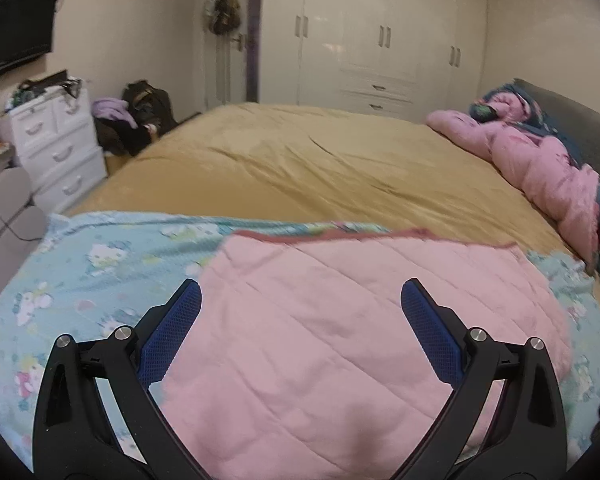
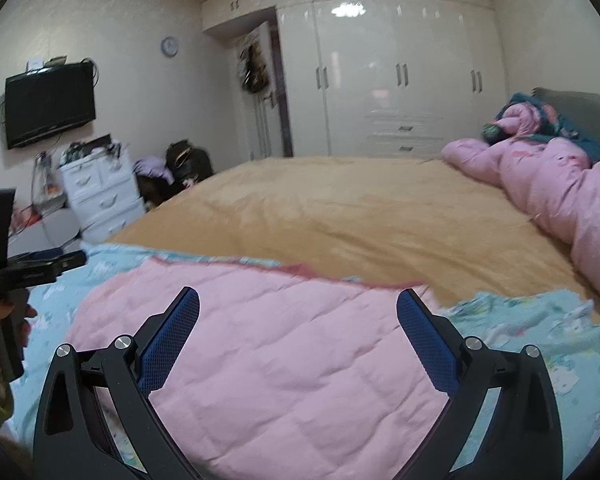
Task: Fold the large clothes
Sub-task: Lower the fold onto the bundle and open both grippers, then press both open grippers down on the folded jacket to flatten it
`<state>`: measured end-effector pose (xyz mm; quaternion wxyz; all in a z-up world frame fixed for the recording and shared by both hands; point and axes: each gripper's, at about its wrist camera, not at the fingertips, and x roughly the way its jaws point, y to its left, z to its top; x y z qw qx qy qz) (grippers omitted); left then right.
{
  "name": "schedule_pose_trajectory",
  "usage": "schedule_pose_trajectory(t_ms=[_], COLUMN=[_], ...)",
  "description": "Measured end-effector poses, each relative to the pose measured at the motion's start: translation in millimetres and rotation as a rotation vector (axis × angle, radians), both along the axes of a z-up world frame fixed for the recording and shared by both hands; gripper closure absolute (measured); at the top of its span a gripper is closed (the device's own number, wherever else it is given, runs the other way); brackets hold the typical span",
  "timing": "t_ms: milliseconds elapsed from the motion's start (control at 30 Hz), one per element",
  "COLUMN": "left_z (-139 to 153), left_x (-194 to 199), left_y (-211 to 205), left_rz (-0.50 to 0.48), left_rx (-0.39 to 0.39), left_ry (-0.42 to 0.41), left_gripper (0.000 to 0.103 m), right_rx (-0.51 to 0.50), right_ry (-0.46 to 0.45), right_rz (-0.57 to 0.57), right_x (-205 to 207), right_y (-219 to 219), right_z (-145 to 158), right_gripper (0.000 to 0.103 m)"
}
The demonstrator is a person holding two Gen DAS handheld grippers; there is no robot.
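Observation:
A large quilt lies at the near edge of the bed. Its light blue cartoon-print side (image 1: pixel 100 256) faces up at both ends, and a pink quilted part (image 1: pixel 340 320) is folded over the middle. It also shows in the right wrist view, pink (image 2: pixel 280 352) over blue (image 2: pixel 540 328). My left gripper (image 1: pixel 300 300) is open and empty just above the pink part. My right gripper (image 2: pixel 298 308) is open and empty above the same pink part. The left gripper's handle (image 2: pixel 16 268) shows at the far left of the right wrist view.
The bed has a mustard-yellow cover (image 1: pixel 300 160). A bunched pink duvet (image 1: pixel 540 160) lies along the grey headboard (image 1: pixel 580 120) at the right. A white drawer unit (image 1: pixel 56 140), a pile of bags (image 1: pixel 140 116) and white wardrobes (image 1: pixel 380 40) stand beyond the bed.

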<state>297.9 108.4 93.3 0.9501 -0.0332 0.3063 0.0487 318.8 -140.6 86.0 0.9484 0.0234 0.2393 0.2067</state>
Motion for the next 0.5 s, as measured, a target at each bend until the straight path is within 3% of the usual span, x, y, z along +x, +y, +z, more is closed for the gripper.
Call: schedule_pose_trajectory(t_ms=[133,200,267,333,433,500], left_z=[-25,-39,-53,-67,-94,-104], left_x=[14,24,32,36,44,45], left_y=[-21,-30,-41,-52,-61,-62], left_rz=[-0.091,-0.125,-0.153,-0.175,-0.181,-0.183], left_rx=[-0.032,-0.048,-0.062,-0.048,-0.002,0.009], left_ry=[0.084,0.128,0.167,0.207,0.280,0.290], left_gripper=[0.009,0.011,0.022,0.037,0.038,0.038], right_rx=[-0.047,-0.072,-0.112,-0.127,-0.153,-0.215], right_ry=[0.092,0.145,0.213,0.257,0.303,0.335], right_rz=[0.059,0.087,0.107,0.113,0.115,0.146], right_x=[13,21,31,39,46,47], right_y=[29,44,61,70,80,92], right_z=[-22,-36,-52,-66,-84,-96], right_gripper=[0.005,0.017,0.024,0.024,0.022,0.012])
